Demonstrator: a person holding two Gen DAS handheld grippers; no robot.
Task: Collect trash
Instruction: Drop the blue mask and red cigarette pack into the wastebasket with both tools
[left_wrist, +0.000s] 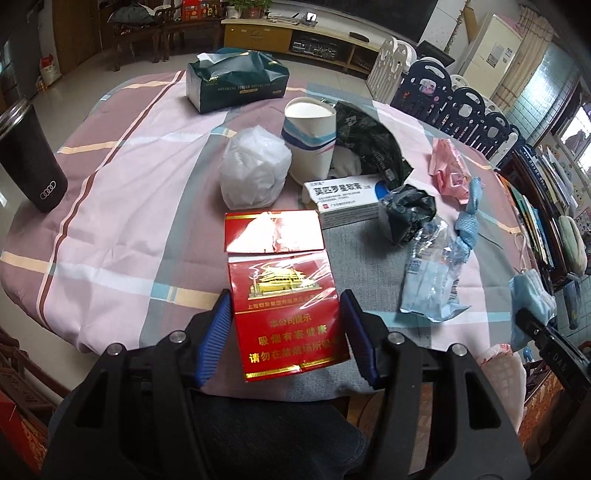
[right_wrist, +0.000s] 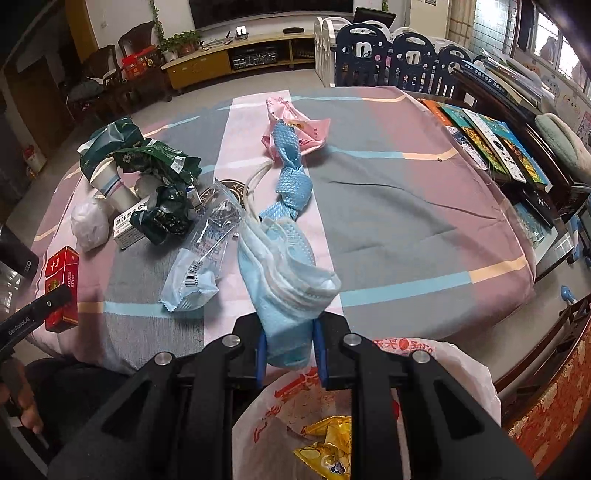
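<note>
My left gripper (left_wrist: 286, 299) is shut on a red cigarette pack (left_wrist: 291, 332) with its lid flap open, held just above the near edge of the table. The blue pads press on both long sides of the pack. My right gripper (right_wrist: 289, 332) is shut on a bundle of pale blue face masks (right_wrist: 288, 266), which hangs over a white plastic bag (right_wrist: 461, 373) with red print. A yellow wrapper (right_wrist: 328, 443) lies inside that bag. From the right wrist view the red pack (right_wrist: 62, 273) shows at the far left.
On the checked tablecloth (left_wrist: 122, 236) lie a paper cup (left_wrist: 312, 140), a white plastic wad (left_wrist: 255, 170), a medicine box (left_wrist: 343, 199), a black crumpled bag (left_wrist: 406, 210), a clear wrapper (left_wrist: 432, 273), a pink wrapper (left_wrist: 450, 166) and a blue mesh strip (left_wrist: 469, 221). A green tissue pack (left_wrist: 236, 81) and black tumbler (left_wrist: 29, 162) stand farther off.
</note>
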